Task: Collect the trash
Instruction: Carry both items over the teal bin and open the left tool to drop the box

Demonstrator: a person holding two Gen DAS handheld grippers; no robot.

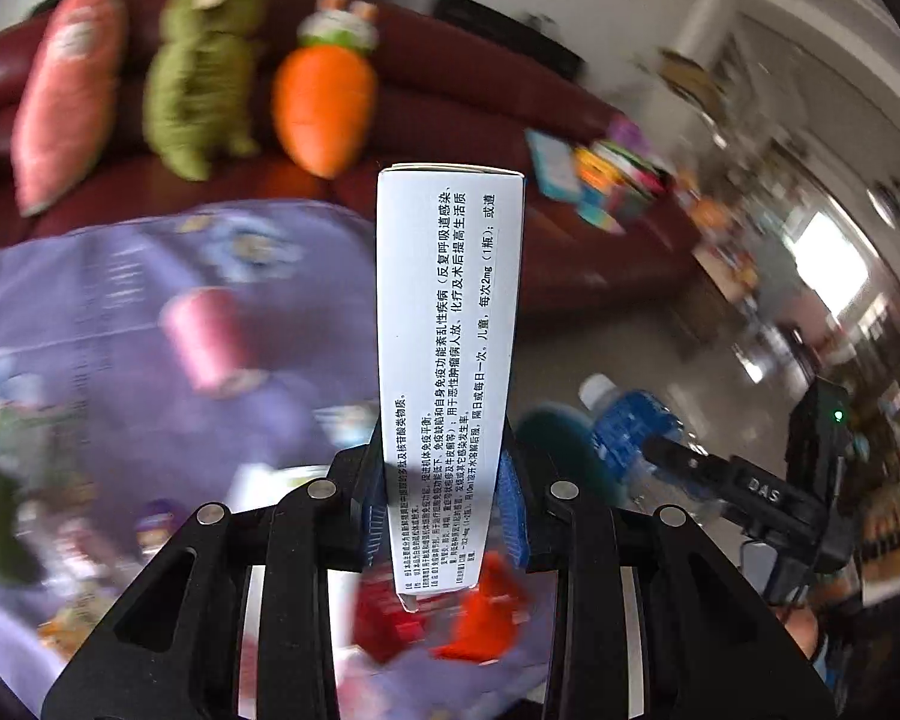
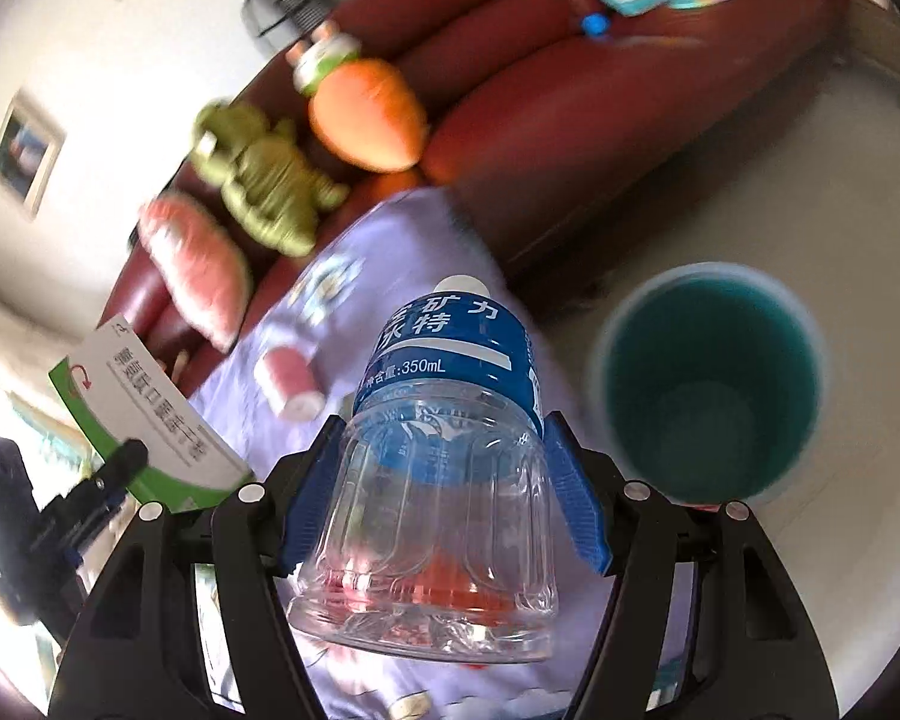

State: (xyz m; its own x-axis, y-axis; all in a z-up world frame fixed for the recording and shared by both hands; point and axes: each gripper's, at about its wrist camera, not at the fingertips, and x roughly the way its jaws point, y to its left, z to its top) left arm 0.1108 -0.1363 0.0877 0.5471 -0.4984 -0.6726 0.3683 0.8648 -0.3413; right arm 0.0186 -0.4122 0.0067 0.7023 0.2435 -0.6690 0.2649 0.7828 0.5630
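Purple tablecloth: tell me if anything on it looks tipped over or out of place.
A pink thread spool lies on its side on the purple tablecloth. Red wrappers, blurred, lie below the left gripper. No spill or damage visible.

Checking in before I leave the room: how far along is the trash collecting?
Nothing looks binned yet: the round teal bin on the floor appears empty. In hand: the left hand-held gripper clamps a white printed medicine box; the right hand-held gripper clamps a clear plastic bottle. Left: dropping both, then the pink cylinder on the purple cloth.
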